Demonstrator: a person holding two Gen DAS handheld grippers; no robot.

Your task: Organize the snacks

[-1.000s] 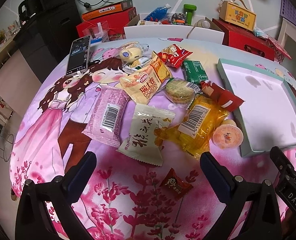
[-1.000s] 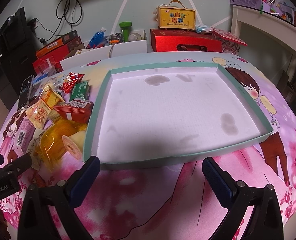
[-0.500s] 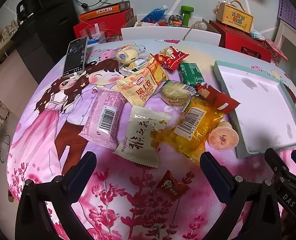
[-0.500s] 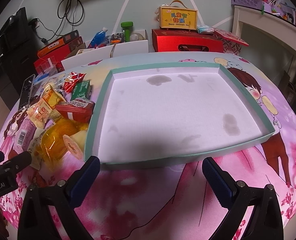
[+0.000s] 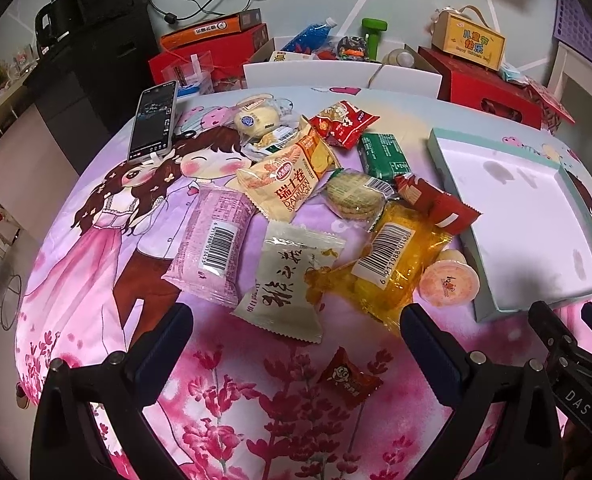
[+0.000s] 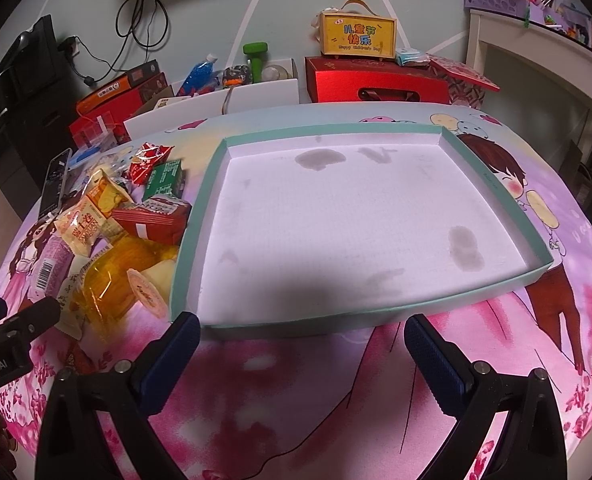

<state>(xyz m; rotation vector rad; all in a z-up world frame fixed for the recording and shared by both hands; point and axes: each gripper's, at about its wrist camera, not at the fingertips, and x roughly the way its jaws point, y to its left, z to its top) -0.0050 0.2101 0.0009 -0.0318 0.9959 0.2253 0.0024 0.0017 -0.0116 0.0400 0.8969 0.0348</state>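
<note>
Left wrist view. Left gripper above the near part of the bench, fingers spread wide, nothing between them. Snacks scattered over the cartoon-print cloth ahead: small red candy nearest, just beyond the finger line; cream packet with black characters; pink barcode packet to its left; yellow transparent bag to its right, touching an orange jelly cup. Farther back: yellow Swiss-roll packet, round sandwich biscuit, long red packet, green packet, red crinkled packet, round bun in clear wrap. Phone at the far left edge of the cloth. Shallow teal-rimmed tray at right, holding nothing, the jelly cup just beside its near corner. Tip of the right gripper at lower right.

Right wrist view. Right gripper just short of the tray's near rim, fingers wide apart, gripping nothing. Tray interior white with a few grey stains. Snack pile along the tray's left wall: long red packet, green packet, yellow transparent bag, jelly cup close to the wall. Red box behind the bench.
</note>
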